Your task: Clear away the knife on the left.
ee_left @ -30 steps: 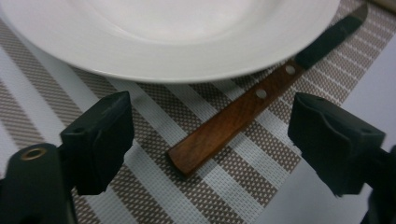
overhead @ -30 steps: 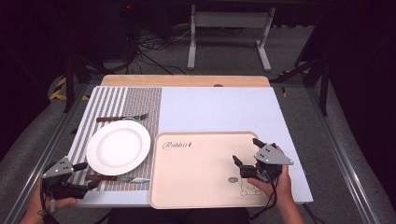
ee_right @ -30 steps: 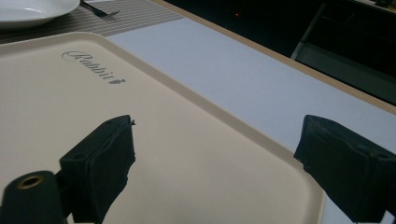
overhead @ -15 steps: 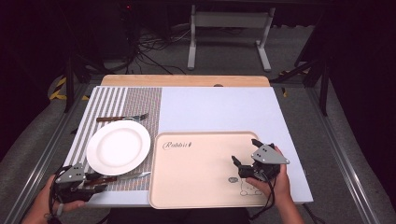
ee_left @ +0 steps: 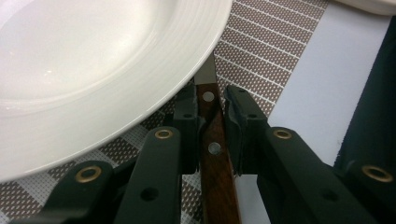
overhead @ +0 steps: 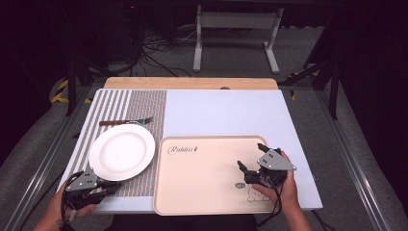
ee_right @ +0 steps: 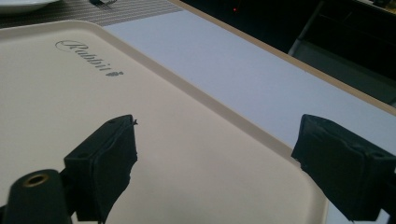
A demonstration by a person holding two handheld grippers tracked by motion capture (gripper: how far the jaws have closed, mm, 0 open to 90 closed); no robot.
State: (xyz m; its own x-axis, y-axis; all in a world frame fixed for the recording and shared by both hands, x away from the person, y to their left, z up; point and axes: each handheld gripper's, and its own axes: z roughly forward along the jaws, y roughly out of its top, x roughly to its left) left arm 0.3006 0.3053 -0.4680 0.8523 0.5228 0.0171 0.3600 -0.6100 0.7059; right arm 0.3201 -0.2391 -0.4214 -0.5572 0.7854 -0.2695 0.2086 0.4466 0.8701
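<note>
A knife with a brown riveted wooden handle lies on the striped placemat, its blade tip running under the rim of the white plate. My left gripper has just been closing and its pads now sit against both sides of the handle. From above, the left gripper is at the plate's near edge. My right gripper hovers open over the beige tray, with nothing between its jaws.
A fork lies on the placemat behind the plate. The tray, printed with "Rabbit", sits on a pale blue table cover. Dark floor, cables and a stand frame surround the table.
The left gripper has slid right toward the plate's near edge and its jaws have closed in on the knife handle. The right gripper has stayed put.
</note>
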